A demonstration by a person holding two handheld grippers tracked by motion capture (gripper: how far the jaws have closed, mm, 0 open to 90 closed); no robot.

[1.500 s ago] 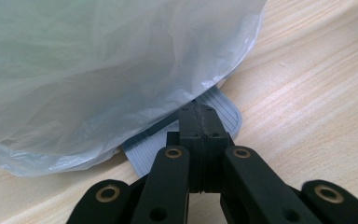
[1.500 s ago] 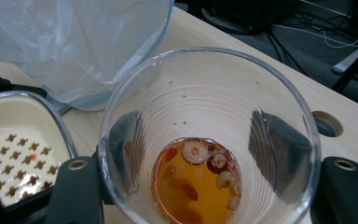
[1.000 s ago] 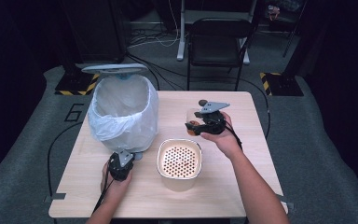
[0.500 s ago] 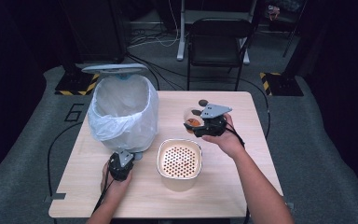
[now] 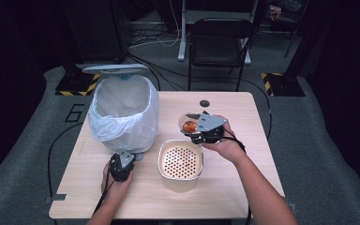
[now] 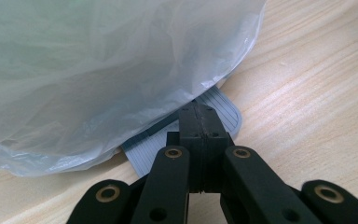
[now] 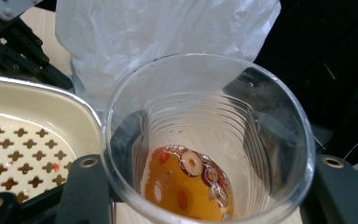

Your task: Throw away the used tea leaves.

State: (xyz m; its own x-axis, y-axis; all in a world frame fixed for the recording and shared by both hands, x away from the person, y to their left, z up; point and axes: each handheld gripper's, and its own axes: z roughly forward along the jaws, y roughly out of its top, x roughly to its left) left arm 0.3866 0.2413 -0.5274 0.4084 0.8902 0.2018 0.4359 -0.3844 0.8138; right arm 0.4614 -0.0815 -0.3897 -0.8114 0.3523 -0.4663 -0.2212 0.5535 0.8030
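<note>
At the lower left of the high view, the left gripper [image 5: 122,165] rests on the table [image 5: 243,187], jaws pressed together on nothing, tips at the grey ribbed pedal [image 6: 223,112] under the bag-lined bin [image 5: 124,110]. Right of it sits the cream perforated basket [image 5: 180,159]. Just beyond the basket, near frame centre, the right gripper [image 5: 198,131] clasps a clear plastic cup [image 7: 205,140], jaws closing further on its sides; amber liquid with bits [image 7: 189,184] lies inside.
</note>
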